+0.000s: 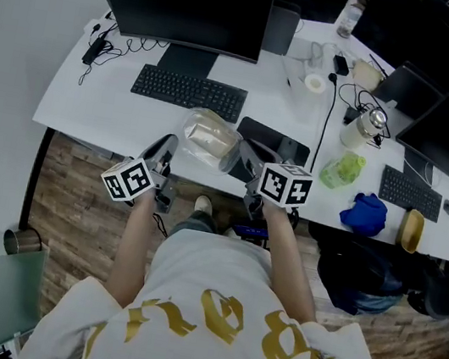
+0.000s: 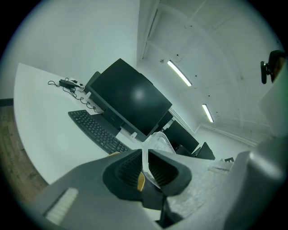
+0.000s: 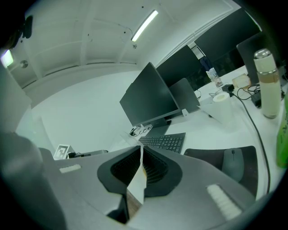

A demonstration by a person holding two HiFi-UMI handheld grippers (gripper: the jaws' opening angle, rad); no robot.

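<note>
A clear plastic bag [image 1: 207, 139] with something pale inside hangs just over the front edge of the white desk [image 1: 92, 99], stretched between my two grippers. My left gripper [image 1: 163, 150] is shut on the bag's left edge. In the left gripper view the jaws [image 2: 144, 164] pinch a thin sheet of clear plastic bag [image 2: 158, 141] that rises above them. My right gripper [image 1: 248, 156] is shut on the bag's right edge. The right gripper view shows the jaws [image 3: 141, 164] closed on the folded plastic film [image 3: 136, 186].
On the desk behind the bag are a black keyboard [image 1: 188, 91], a dark monitor [image 1: 191, 1] and a mouse pad with a mouse [image 1: 272, 142]. To the right stand a white flask [image 1: 363, 126], a green bundle [image 1: 342, 169] and a blue cloth [image 1: 364, 214]. A metal bin [image 1: 22, 242] sits on the floor at left.
</note>
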